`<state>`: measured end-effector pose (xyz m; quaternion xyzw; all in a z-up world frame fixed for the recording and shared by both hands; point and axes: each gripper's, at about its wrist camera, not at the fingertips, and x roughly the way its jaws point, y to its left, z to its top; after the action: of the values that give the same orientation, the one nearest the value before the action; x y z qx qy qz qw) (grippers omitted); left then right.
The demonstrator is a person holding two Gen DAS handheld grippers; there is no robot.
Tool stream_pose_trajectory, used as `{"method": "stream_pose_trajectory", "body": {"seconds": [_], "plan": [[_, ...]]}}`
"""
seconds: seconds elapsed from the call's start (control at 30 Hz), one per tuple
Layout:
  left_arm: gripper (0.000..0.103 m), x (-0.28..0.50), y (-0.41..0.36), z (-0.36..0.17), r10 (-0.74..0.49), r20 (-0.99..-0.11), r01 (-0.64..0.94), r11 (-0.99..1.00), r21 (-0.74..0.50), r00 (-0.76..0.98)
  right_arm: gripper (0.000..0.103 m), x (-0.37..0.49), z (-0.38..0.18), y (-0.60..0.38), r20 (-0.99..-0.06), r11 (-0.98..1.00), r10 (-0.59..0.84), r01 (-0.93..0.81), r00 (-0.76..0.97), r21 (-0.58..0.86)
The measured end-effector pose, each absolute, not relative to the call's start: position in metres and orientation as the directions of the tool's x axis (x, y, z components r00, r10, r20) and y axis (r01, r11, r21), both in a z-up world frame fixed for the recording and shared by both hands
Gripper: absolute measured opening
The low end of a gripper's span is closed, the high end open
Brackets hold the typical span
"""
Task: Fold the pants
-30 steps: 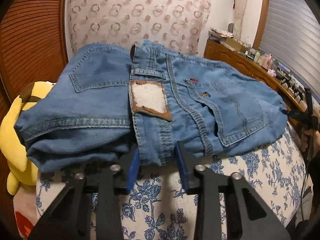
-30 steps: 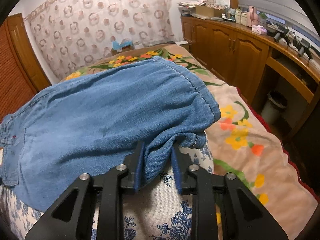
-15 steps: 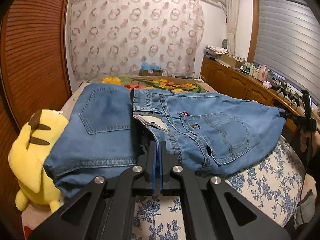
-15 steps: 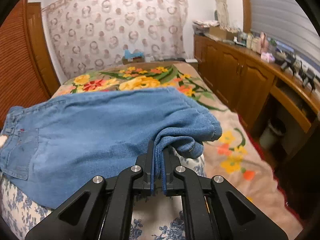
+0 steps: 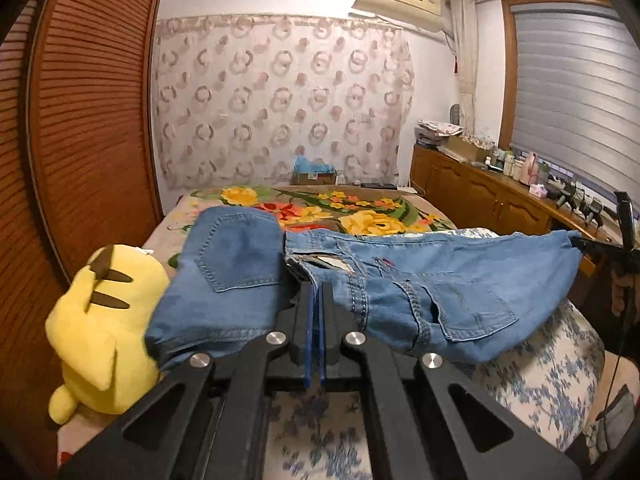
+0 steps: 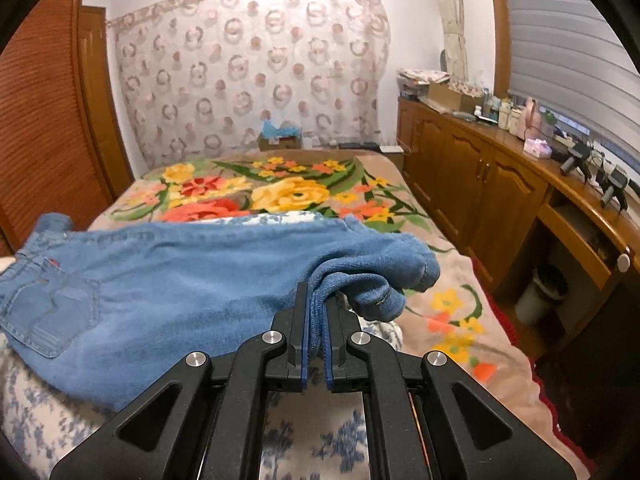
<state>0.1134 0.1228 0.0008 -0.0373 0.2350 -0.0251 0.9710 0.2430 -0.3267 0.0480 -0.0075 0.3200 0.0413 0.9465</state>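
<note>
Jeans (image 5: 420, 280) are hanging stretched between our two claws above the blue-flowered cushion (image 5: 540, 364) on the bed (image 6: 452, 308). We are pinching the waistband with the left claw (image 5: 315, 292), jaws clamped tight. Our right claw (image 6: 318, 300) is gripping the bunched leg hems. A yellow plush toy (image 5: 100, 320) is lying just beside the denim.

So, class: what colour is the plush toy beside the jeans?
Yellow, with dark brown stripes: the plush toy shows best in the left wrist view.

A yellow plush toy (image 5: 104, 336) sits at nine o'clock; a floral blanket (image 6: 280, 192) covers the bed, wooden cabinets (image 6: 472, 184) at three o'clock.
</note>
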Motion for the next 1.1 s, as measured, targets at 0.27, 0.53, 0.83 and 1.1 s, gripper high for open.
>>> {"method": "stream_pose_trajectory", "body": {"seconds": [0.27, 0.53, 0.83, 1.1], "plan": [[0.0, 0.043, 0.146, 0.004, -0.046, -0.446, -0.008, 0.993, -0.119, 0.894, 0.002, 0.157, 0.049, -0.324, -0.604, 0.985, 0.145, -0.171, 0.784, 0.015], [0.0, 0.022, 0.154, -0.023, -0.04, -0.524, -0.032, 0.991, -0.129, 0.851, 0.002, 0.101, 0.032, -0.323, -0.63, 0.971, 0.222, -0.225, 0.744, 0.078], [0.0, 0.018, 0.143, -0.049, -0.047, -0.594, -0.019, 0.994, -0.105, 0.803, 0.003, 0.095, -0.018, -0.331, -0.696, 0.975, 0.219, -0.183, 0.684, 0.127], [0.0, 0.011, 0.144, -0.045, -0.033, -0.594, -0.032, 0.995, -0.099, 0.804, 0.004, 0.088, -0.03, -0.34, -0.706, 0.973, 0.23, -0.164, 0.669, 0.162]]}}
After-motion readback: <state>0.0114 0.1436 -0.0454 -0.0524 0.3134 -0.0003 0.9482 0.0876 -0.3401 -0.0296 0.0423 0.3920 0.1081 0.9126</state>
